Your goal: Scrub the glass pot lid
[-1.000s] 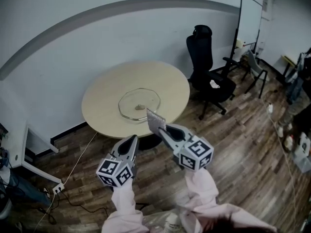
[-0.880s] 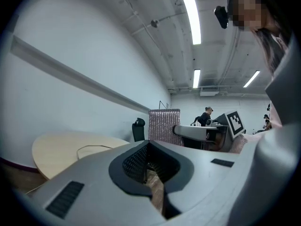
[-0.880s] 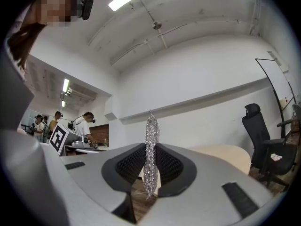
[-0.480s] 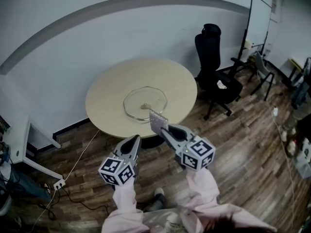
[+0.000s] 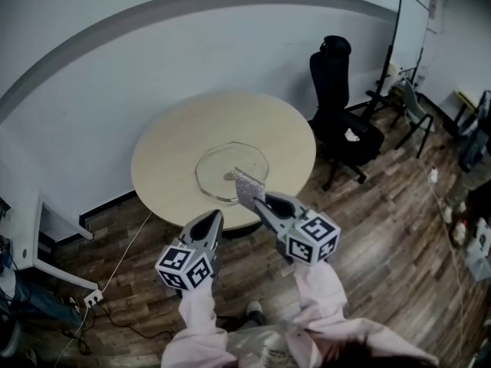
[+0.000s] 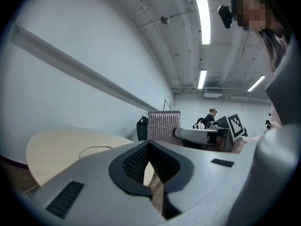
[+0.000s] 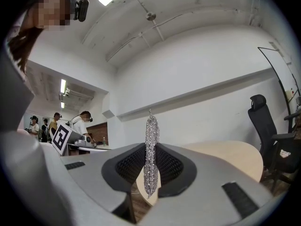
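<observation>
The glass pot lid (image 5: pixel 232 171) lies flat, knob up, near the front of a round beige table (image 5: pixel 169 156). My right gripper (image 5: pixel 256 201) is shut on a silvery mesh scrubbing cloth (image 5: pixel 248 186), which sticks up between the jaws (image 7: pixel 151 149) and hangs just short of the table's front edge. My left gripper (image 5: pixel 212 220) is shut with nothing in it, lower and to the left, over the wooden floor. In the left gripper view its jaws meet (image 6: pixel 149 146), and the cloth (image 6: pixel 164 127) shows to the right.
A black office chair (image 5: pixel 343 121) stands right of the table. A whiteboard (image 5: pixel 410 29) and another chair (image 5: pixel 410 106) are at the far right. A cable and power strip (image 5: pixel 90 297) lie on the floor at left. People stand in the room's background.
Both grippers have moved toward the table together; the cloth now reaches the table's front edge near the lid. Both stay shut.
</observation>
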The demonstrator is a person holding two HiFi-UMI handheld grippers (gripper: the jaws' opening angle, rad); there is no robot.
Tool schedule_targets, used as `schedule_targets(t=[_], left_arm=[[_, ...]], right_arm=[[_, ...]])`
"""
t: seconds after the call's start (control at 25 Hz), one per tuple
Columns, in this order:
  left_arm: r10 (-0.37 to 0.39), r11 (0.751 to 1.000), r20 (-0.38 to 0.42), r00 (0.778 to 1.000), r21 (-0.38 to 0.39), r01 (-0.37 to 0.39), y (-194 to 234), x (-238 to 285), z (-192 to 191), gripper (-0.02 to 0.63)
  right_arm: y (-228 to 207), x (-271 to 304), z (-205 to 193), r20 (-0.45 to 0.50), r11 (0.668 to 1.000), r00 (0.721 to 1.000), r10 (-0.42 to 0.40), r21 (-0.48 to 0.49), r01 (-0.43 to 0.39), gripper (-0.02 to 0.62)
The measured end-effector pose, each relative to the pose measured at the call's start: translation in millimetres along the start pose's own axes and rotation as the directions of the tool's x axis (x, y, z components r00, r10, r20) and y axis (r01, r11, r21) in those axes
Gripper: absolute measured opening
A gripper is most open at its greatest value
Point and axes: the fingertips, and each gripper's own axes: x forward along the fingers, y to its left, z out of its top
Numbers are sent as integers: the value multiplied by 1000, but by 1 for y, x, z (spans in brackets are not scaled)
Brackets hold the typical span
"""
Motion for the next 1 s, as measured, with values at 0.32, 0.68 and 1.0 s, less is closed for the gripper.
schedule_targets(t=[0.32, 0.68, 1.0], left_arm=[[-15, 1000, -9, 1000, -10, 15, 36, 15, 1, 2], [-38, 999, -14, 999, -13, 38, 69, 34, -1, 2], [-46, 999, -23, 999, -29, 46, 83, 46, -4, 3]], right_arm=[[-9, 40, -7, -10, 1000, 1000, 5, 1, -5, 67], [-24, 68, -14, -22, 1000, 1000, -14, -8, 14, 67], [-40, 78, -20, -26, 999, 999, -38, 11, 38, 67]])
